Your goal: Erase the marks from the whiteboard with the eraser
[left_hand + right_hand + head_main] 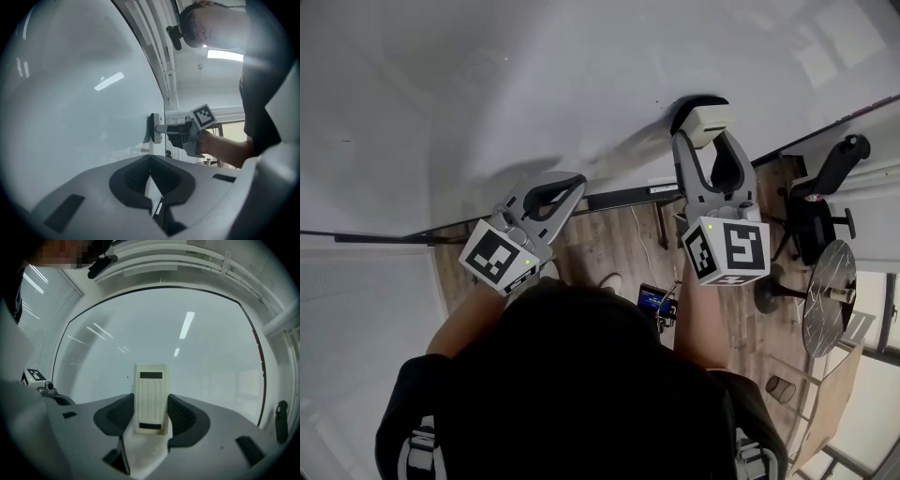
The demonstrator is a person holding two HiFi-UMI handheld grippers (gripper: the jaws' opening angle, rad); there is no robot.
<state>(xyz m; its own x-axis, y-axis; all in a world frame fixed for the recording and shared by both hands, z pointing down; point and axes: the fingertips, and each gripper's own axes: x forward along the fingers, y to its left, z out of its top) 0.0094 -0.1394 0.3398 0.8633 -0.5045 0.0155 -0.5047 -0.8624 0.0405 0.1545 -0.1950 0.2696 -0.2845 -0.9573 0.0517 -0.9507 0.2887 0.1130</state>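
Note:
The whiteboard (487,84) fills the space ahead and looks almost clean, with only a tiny dark speck (127,377) left of the eraser. My right gripper (710,142) is shut on a cream eraser (710,122) that lies flat against the board. In the right gripper view the ribbed eraser (151,397) stands upright between the dark pads (183,417). From the left gripper view, that eraser (155,127) presses on the whiteboard (70,108) near its right edge. My left gripper (567,187) hangs lower left, shut and empty, close to the board.
The board's dark tray (628,197) runs below both grippers. On the wooden floor stand a black office chair (825,192), a round table (825,295) and a small blue item (654,300). Window blinds (42,296) hang left of the board.

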